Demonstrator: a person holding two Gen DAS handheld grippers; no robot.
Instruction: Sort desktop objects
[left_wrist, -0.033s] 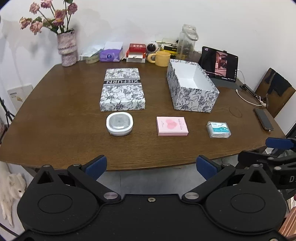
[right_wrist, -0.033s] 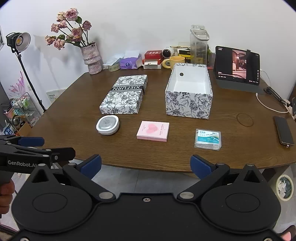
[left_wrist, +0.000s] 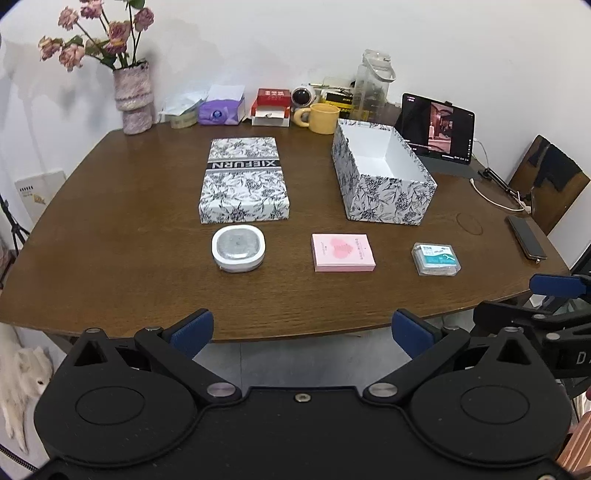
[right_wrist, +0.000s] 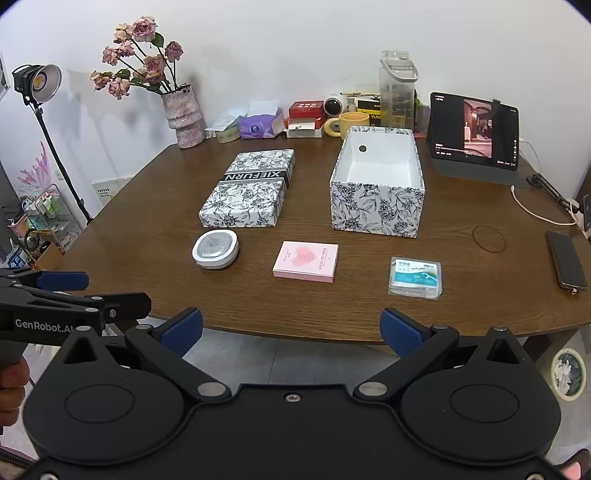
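Left wrist view shows the left gripper (left_wrist: 302, 328) held before the near edge of a brown wooden table (left_wrist: 110, 236), its two blue-padded fingers wide apart and holding nothing. Going from left to right on the table, a vase with pink flowers (left_wrist: 135, 98) stands at the far left corner. Nearer, a floral box lid (left_wrist: 243, 181) lies flat with the printed side up. Just in front of it rests a white round case (left_wrist: 238, 248), close to the lid but not touching it. To the right of the case lies a flat pink box (left_wrist: 342, 252), apart from its neighbours. Behind it and to the right stands an open floral box (left_wrist: 384, 177), white inside, with nothing visible in it. In front of this box, near the table edge, lies a clear pack of dental floss picks (left_wrist: 436, 258). Further right a dark phone (left_wrist: 526, 236) lies flat, and a tablet (left_wrist: 436, 129) stands behind the open box with its screen lit.

Right wrist view shows the right gripper (right_wrist: 291, 330) also before the near table edge, its fingers spread apart and empty. The three small things form a row along the front of the table, all outside the open box.
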